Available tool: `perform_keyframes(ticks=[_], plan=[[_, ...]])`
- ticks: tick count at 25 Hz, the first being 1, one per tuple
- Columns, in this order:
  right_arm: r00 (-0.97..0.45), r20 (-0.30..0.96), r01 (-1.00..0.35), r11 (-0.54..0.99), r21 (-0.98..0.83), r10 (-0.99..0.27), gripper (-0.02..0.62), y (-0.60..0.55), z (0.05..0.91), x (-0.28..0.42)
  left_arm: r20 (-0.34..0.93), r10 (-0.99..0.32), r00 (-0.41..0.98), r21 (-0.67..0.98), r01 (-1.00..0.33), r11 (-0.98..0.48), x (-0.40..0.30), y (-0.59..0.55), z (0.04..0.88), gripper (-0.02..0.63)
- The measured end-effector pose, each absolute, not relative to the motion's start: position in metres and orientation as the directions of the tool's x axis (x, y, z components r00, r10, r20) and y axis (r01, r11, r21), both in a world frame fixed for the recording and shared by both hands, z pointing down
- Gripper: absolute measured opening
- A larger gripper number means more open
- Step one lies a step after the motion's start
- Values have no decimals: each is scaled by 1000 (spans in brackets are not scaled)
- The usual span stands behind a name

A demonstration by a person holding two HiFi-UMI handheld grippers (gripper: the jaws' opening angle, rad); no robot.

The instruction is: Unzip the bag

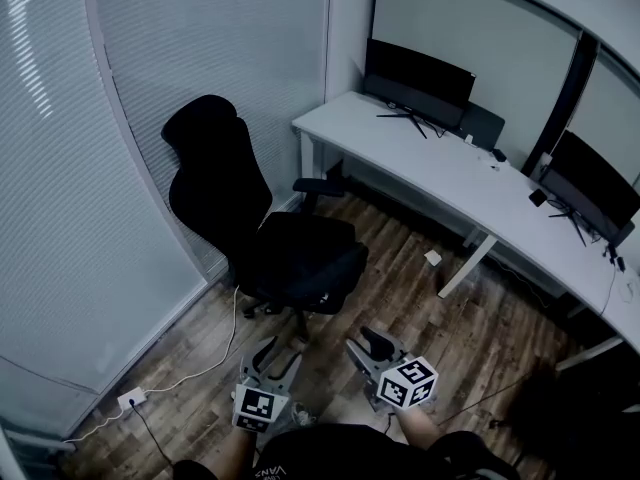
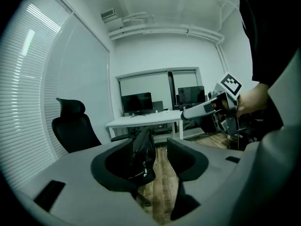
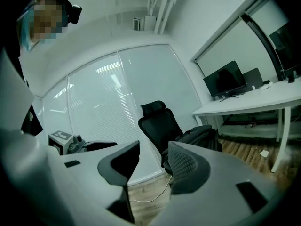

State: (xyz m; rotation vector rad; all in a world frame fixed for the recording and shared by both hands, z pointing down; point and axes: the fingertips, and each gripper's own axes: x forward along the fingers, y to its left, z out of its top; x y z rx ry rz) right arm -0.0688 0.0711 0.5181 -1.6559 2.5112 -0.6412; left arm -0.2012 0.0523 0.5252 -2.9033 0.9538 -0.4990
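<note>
A black bag (image 1: pixel 310 258) lies on the seat of a black office chair (image 1: pixel 215 178), ahead of both grippers. My left gripper (image 1: pixel 275 360) is held low at the near edge, open and empty. Beside it, my right gripper (image 1: pixel 365 348) is also open with nothing in it. In the left gripper view the bag (image 2: pixel 143 147) shows through the gap of the left gripper (image 2: pixel 157 157), still at a distance, and the right gripper (image 2: pixel 207 108) is at the right. In the right gripper view the bag (image 3: pixel 204 135) sits beyond the right gripper (image 3: pixel 153 161).
A long white desk (image 1: pixel 440 168) with two dark monitors (image 1: pixel 418 80) runs along the far right. A window wall with blinds (image 1: pixel 80 168) is at the left. A power strip (image 1: pixel 132 400) and its white cable lie on the wooden floor near the chair.
</note>
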Motion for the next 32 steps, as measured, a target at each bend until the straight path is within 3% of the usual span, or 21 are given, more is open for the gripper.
perform_keyframes(ticks=[9, 19, 32], plan=[[-409, 191, -869, 316, -381, -892, 172, 25, 543, -92, 327, -525, 786, -150, -505, -850, -223, 1, 551, 245], [-491, 241, -839, 381, -388, -837, 172, -19, 581, -95, 363, -528, 768, -189, -494, -849, -209, -40, 575, 256], [-677, 320, -733, 564, -382, -663, 172, -84, 636, -78, 364, -646, 671, -194, -624, -757, -170, -71, 581, 259]])
